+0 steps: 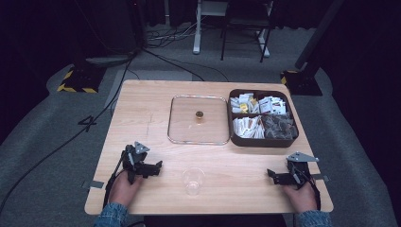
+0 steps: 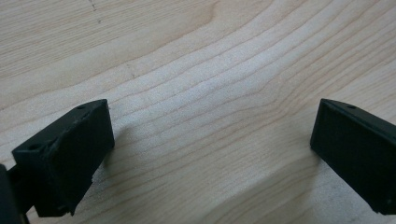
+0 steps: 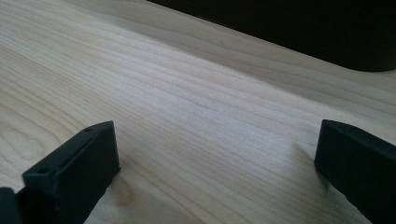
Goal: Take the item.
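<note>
Two grippers rest low on the wooden table [image 1: 156, 104] in the high view, one in each hand. The left gripper [image 1: 153, 168] lies at about 7 o'clock and points toward the middle. The right gripper [image 1: 273, 176] lies at about 5 o'clock and points the same way. Between them, at 6 o'clock, stands a small clear cup [image 1: 193, 180], upright and touching neither one. It looks like the thing they will reach for first, since it sits right between the two tips. In the middle lies a flat glass lid [image 1: 184, 118] with a small gold knob [image 1: 199, 115]. Just beside it, at about 2 o'clock, sits a dark box [image 1: 236, 140] with four parts, full of little packets. The lid seems to be off so the packets are easy to get at.

Next, in the left gripper view, the left gripper [image 2: 212, 133] has its jaws spread wide. Bare wood lies between them, so it holds nothing.

Last, in the right gripper view, the right gripper [image 3: 217, 149] is also wide and holds nothing. At 1 o'clock the dark wall of the box [image 3: 327, 32] runs across the top, which tells me this hand waits near the box.
</note>
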Available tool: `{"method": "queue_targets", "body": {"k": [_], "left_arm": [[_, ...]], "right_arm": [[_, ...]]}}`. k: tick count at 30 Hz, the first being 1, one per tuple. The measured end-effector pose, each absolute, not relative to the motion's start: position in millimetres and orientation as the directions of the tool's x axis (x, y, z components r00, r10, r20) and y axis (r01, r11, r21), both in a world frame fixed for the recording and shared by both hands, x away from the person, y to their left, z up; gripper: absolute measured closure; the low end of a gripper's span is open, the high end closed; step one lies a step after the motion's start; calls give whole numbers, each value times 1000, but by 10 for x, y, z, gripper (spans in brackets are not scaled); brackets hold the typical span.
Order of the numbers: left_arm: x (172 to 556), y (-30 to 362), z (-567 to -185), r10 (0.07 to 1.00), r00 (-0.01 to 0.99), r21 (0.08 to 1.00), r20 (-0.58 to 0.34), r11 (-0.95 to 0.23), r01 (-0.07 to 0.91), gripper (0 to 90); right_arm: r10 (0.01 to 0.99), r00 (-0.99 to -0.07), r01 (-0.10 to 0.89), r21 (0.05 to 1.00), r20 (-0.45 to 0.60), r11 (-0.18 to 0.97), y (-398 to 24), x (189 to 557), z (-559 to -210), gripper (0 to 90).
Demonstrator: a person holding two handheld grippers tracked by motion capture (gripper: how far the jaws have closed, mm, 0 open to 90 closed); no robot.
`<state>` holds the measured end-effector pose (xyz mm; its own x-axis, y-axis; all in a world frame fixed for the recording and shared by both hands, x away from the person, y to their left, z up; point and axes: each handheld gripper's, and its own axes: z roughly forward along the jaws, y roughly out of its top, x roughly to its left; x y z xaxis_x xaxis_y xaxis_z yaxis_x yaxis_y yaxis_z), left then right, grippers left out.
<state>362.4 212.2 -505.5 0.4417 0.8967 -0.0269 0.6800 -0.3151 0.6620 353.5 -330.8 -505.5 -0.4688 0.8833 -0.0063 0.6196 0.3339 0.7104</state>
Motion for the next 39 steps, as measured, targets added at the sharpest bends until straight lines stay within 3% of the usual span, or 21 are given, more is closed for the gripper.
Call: {"method": "queue_targets", "body": {"k": [21, 27, 28, 32, 39], "left_arm": [[3625, 2123, -5055, 897, 442, 663, -25, -316, 679, 0], [3630, 2125, -5054, 895, 445, 663, -21, -320, 677, 0], [3631, 2125, -5054, 895, 445, 662, -23, -319, 678, 0], [3642, 2127, -5055, 896, 442, 663, -27, -315, 679, 0], [3657, 2138, -5054, 894, 448, 662, -22, -323, 677, 0]], "right_arm": [[883, -469, 617, 713, -6, 333, -3301, 3530, -5056, 9], [887, -461, 613, 722, -3, 322, -3323, 3514, -5044, 83], [885, -466, 606, 727, -2, 321, -3339, 3503, -5030, 172], [876, -482, 608, 726, 18, 320, -3378, 3492, -4995, 272], [865, -498, 622, 720, 60, 307, -3373, 3437, -4922, 301]]}}
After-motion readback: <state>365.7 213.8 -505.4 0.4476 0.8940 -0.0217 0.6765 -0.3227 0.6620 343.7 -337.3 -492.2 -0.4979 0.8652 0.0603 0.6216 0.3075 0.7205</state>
